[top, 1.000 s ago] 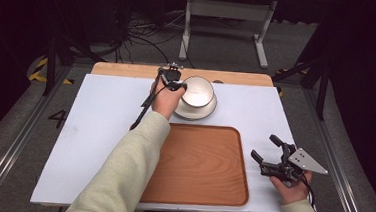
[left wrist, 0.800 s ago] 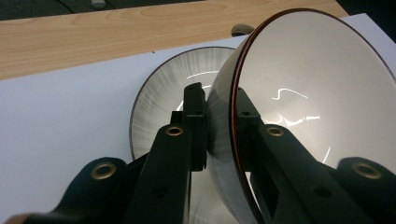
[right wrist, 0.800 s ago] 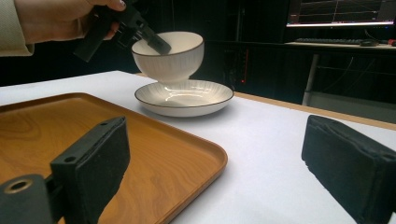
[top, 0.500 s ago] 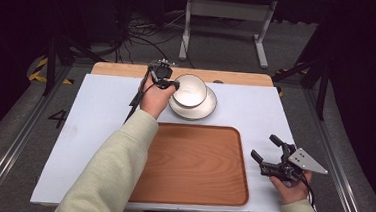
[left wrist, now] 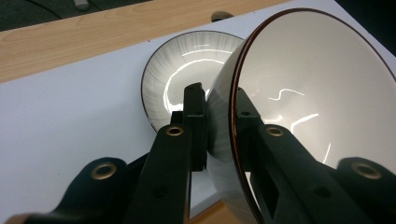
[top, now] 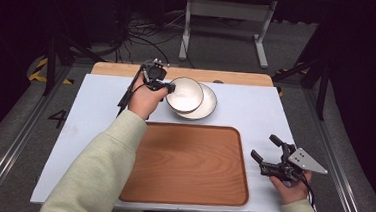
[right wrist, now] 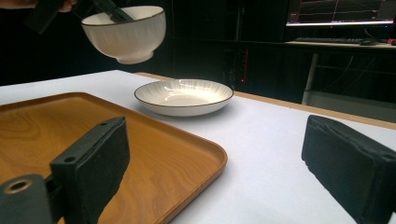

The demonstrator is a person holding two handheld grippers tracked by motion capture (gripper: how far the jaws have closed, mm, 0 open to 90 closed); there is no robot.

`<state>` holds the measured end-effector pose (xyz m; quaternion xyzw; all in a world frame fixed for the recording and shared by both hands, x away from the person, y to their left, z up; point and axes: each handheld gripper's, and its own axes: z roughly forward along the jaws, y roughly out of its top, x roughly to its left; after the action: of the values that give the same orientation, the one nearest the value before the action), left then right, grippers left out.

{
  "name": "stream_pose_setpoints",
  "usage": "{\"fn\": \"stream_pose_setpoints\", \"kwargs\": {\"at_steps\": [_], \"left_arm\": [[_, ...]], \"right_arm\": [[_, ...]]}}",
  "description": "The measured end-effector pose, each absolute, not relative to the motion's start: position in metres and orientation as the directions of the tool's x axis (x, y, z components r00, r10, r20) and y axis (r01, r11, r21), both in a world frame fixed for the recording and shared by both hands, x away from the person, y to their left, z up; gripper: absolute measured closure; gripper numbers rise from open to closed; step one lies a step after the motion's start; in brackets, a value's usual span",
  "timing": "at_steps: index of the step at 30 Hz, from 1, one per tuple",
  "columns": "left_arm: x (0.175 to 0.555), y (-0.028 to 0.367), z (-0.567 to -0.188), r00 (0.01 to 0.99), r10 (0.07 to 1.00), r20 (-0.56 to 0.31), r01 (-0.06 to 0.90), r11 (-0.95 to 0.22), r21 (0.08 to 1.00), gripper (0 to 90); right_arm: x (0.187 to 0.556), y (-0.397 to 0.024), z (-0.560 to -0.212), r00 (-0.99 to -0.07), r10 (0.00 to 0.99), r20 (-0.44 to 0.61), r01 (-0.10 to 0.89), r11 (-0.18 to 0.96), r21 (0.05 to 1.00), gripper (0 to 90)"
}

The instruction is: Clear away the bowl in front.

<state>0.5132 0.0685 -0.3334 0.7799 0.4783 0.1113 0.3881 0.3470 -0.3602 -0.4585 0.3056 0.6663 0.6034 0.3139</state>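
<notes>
Lifting step: your left hand-held gripper [top: 169, 87] clamps the rim of the white ribbed ceramic bowl [top: 185, 94], raised off the white shallow plate [top: 206, 103]. Your right hand-held gripper [top: 265, 152] rests open. Next, carry the bowl level toward the brown wooden tray [top: 192, 161], I think.

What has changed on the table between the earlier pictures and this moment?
The left gripper, shut on the rim of the bowl, has lifted the bowl off the plate and carried it up and toward the left, so more of the plate is uncovered. The grip itself has not changed. The plate, the wooden tray and the open right gripper have stayed where they were.
</notes>
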Motion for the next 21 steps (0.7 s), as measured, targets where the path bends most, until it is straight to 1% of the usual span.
{"fn": "stream_pose_setpoints", "kwargs": {"at_steps": [3, 6, 12, 21], "left_arm": [[0.507, 0.071, -0.331, 0.547, 0.818, -0.179, 0.651, -0.281, 0.705, 81.0], [0.501, 0.073, -0.331, 0.562, 0.803, -0.197, 0.656, -0.287, 0.698, 81.0], [0.489, 0.077, -0.327, 0.602, 0.773, -0.198, 0.64, -0.32, 0.698, 81.1], [0.474, 0.077, -0.323, 0.652, 0.739, -0.171, 0.616, -0.384, 0.688, 81.0]], "right_arm": [[0.347, -0.36, -0.458, -0.616, 0.786, -0.05, 0.028, 0.086, 0.996, 8.3], [0.347, -0.36, -0.459, -0.617, 0.786, -0.048, 0.028, 0.083, 0.996, 8.3], [0.347, -0.36, -0.459, -0.617, 0.785, -0.049, 0.028, 0.084, 0.996, 8.2], [0.347, -0.36, -0.459, -0.617, 0.785, -0.047, 0.029, 0.083, 0.996, 8.1]]}}
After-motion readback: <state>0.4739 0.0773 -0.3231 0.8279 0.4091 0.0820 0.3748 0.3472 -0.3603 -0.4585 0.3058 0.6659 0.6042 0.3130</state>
